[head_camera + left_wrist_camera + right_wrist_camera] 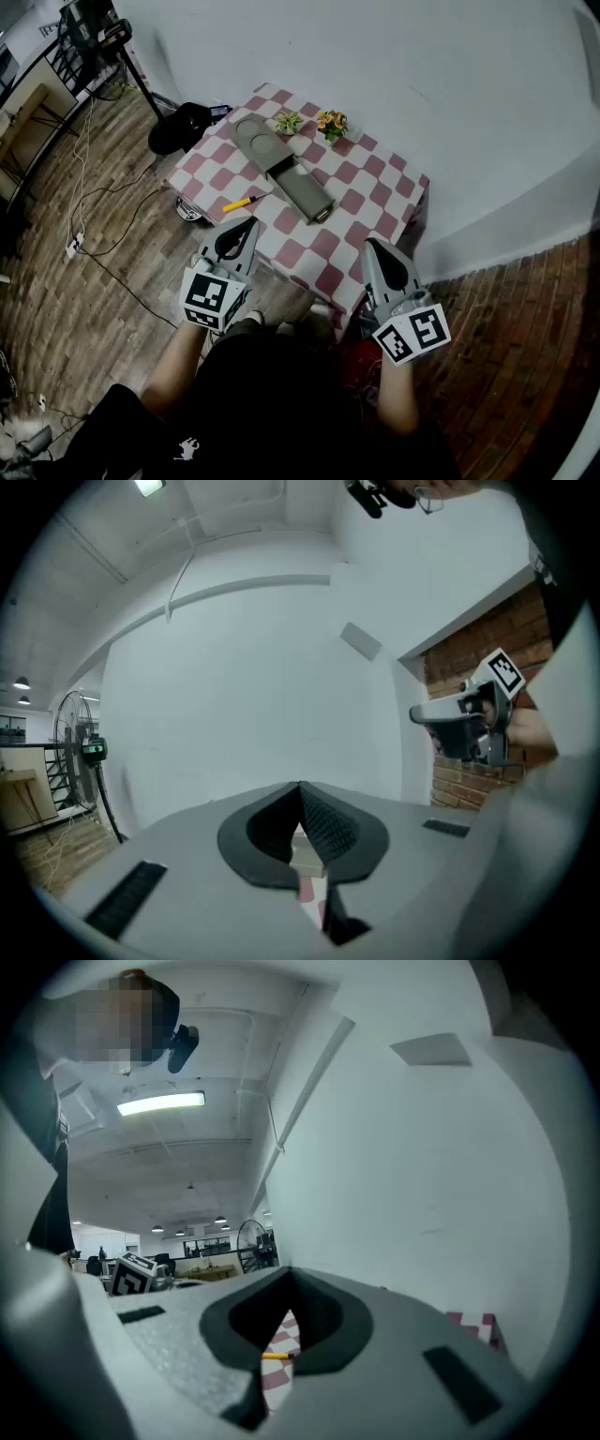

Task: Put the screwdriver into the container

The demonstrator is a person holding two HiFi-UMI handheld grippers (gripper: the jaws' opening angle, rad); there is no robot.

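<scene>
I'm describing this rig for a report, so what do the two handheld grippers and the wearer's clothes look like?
Both the left gripper and right gripper are grey wedge-shaped shells with black ridged pads, each carrying a white cube of black square markers. The person wears dark clothing.

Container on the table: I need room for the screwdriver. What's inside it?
The container has its tray pulled out, seemingly empty; the part under the lid is hidden.

I look down on the table point(375, 178) with its checked cloth. The grey container point(281, 164) lies from the far corner toward the middle, with two plants point(331, 124) beside it at the far edge. The yellow screwdriver point(242, 202) lies near the left edge, apart from the container. My left gripper point(249, 225) and right gripper point(372, 246) hover at the near edge.
</scene>
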